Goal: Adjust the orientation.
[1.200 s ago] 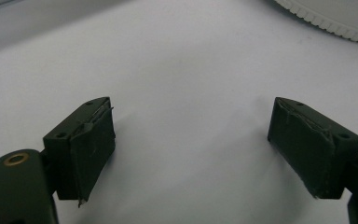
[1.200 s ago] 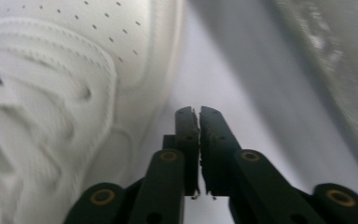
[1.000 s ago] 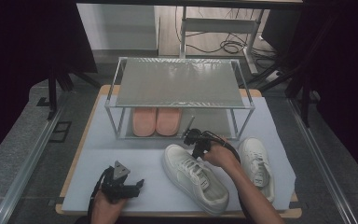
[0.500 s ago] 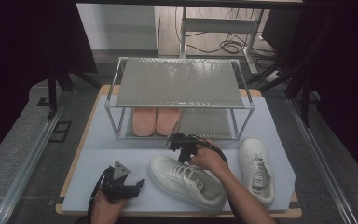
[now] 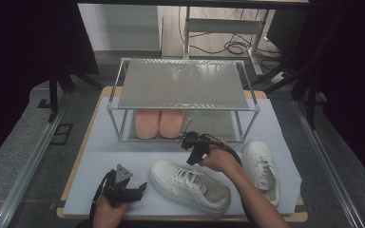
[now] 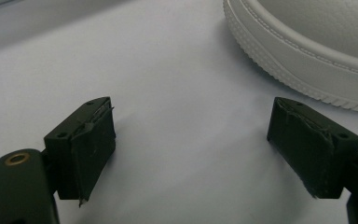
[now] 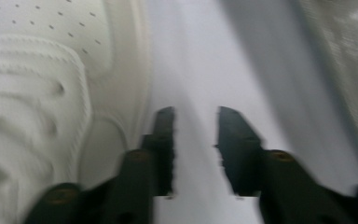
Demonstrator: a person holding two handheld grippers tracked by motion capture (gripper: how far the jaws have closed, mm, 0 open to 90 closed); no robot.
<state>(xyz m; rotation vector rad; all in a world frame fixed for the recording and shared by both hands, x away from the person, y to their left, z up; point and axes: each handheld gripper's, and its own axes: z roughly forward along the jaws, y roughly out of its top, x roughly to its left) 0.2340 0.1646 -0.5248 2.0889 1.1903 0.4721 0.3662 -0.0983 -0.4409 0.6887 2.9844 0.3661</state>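
My right tool (image 5: pixel 190 142): its jaws have just been opening and stand a little apart with nothing between them, just above the toe of the near sneaker, in front of the rack.
My left tool (image 5: pixel 123 187): jaws spread wide, empty, low over the mat (image 5: pixel 123 154), the sneaker's sole just beside it in the left gripper view.
Near sneaker (image 5: pixel 190 183): white, lying slantwise on the mat, toe toward my left tool, free of both tools.
Second sneaker (image 5: pixel 261 168): white, at the right, toe away from me.
Rack (image 5: pixel 183 85): metal shelf at the back of the desk (image 5: pixel 83 142).
Pink slippers (image 5: pixel 159 123): side by side under the rack.
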